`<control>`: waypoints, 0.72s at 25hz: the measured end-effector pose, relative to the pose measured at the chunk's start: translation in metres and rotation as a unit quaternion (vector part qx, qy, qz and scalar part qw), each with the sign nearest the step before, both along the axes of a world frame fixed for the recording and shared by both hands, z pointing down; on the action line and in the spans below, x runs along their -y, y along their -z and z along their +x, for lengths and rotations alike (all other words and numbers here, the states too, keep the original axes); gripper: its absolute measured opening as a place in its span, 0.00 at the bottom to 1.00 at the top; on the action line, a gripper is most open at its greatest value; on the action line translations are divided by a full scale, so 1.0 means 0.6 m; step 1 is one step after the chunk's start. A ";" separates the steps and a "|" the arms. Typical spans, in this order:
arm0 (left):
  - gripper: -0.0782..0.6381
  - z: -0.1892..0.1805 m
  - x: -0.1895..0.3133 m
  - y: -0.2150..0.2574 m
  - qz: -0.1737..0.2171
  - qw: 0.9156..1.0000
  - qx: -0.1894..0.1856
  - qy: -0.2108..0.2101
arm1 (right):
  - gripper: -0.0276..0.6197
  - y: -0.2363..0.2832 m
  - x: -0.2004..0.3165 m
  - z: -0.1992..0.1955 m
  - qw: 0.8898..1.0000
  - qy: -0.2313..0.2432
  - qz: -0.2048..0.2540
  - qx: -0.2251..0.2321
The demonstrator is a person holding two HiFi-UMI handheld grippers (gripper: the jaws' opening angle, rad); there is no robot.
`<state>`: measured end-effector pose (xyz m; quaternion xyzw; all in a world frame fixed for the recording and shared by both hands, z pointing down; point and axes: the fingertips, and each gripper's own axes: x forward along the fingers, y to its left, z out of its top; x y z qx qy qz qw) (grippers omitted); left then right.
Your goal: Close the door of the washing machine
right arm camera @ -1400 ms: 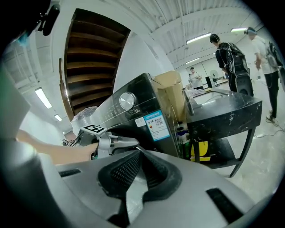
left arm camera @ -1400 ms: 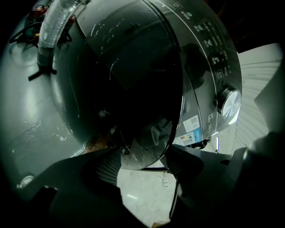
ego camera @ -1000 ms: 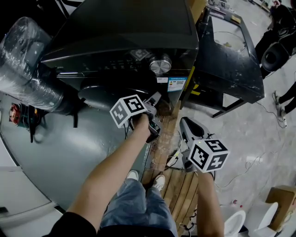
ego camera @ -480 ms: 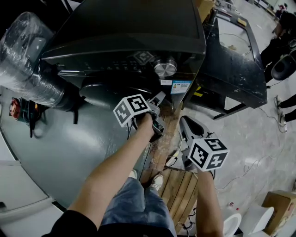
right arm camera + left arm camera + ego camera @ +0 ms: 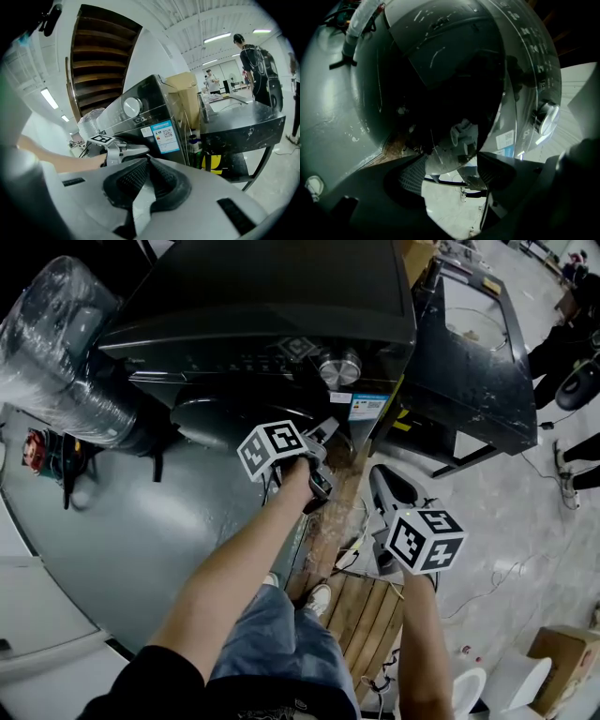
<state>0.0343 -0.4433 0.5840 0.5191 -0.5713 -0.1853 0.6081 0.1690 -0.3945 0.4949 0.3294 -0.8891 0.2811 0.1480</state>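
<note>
The black washing machine [image 5: 272,296] stands ahead, with a silver knob [image 5: 339,368] and a blue-and-white sticker [image 5: 368,407] on its front. Its round dark door [image 5: 211,418] bulges from the front; whether it is latched I cannot tell. My left gripper [image 5: 323,460] sits at the door's right edge. In the left gripper view the jaws [image 5: 451,161] stand wide, having just been opening, with the door's [image 5: 440,84] silvery rim and latch just beyond the tips and no pad pressing on it. My right gripper [image 5: 380,476] hangs lower right, its pads [image 5: 136,176] together on nothing.
A plastic-wrapped roll [image 5: 66,362] lies left of the machine on grey flooring [image 5: 122,540]. A black table with a sink [image 5: 469,362] stands right. A wooden pallet [image 5: 366,606] and the person's shoes [image 5: 323,599] are below. A cardboard box [image 5: 562,652] lies at lower right, with people standing beyond the table [image 5: 255,70].
The head camera has drifted slightly. Both grippers keep their places by the machine's front.
</note>
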 end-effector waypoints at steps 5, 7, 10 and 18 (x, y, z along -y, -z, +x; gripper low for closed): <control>0.61 0.011 -0.028 0.027 0.009 1.000 0.008 -0.021 | 0.08 0.032 -0.011 0.004 1.000 0.001 0.011 -0.003; 0.61 0.008 -0.041 0.045 0.016 0.999 0.015 -0.025 | 0.08 0.048 -0.019 0.002 1.000 0.004 0.016 -0.004; 0.61 0.002 -0.057 0.085 0.033 0.999 0.029 -0.032 | 0.08 0.077 -0.028 -0.003 1.000 0.006 0.027 -0.001; 0.56 -0.013 -0.103 0.207 0.085 0.985 0.126 -0.086 | 0.08 0.161 -0.049 -0.028 0.998 0.017 0.058 0.011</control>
